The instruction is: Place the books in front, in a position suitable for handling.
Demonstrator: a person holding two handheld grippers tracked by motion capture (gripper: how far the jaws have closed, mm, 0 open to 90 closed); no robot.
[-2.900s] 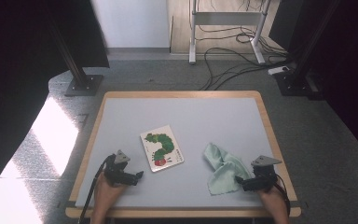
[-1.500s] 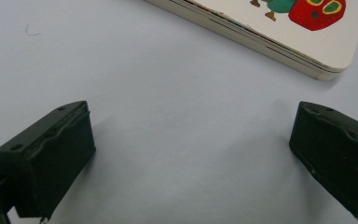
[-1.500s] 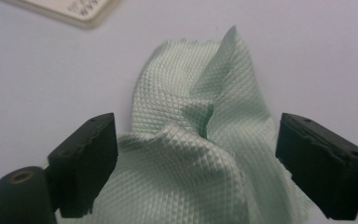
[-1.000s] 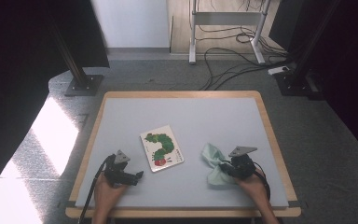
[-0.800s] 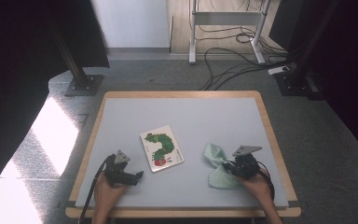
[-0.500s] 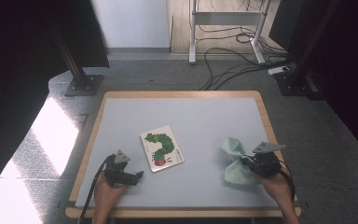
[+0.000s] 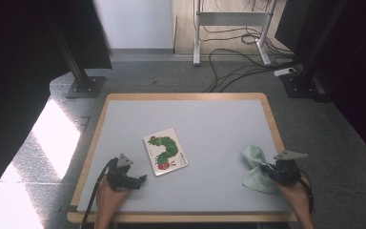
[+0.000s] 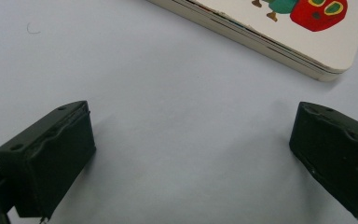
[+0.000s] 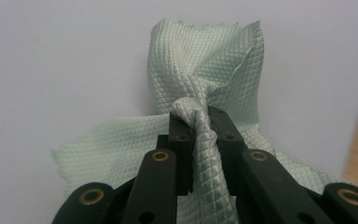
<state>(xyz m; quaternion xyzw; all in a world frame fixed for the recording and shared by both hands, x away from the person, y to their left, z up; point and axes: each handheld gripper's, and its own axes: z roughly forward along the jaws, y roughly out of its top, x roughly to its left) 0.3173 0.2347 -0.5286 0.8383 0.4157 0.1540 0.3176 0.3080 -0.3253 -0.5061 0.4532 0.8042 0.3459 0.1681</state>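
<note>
Tightly between right fingers [image 9: 198,126]: cloth [image 9: 205,60].

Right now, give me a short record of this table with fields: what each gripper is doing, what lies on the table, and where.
surface: grey table with a wooden rim
right gripper: shut on the cloth, a fold pinched between its jaws
cloth: pale green, waffle weave, near the table's right edge, bunched at the grip
left gripper: open, nothing between its jaws, low over bare table
picture book: caterpillar cover, lies flat left of centre, just ahead of the left gripper, untouched
</note>
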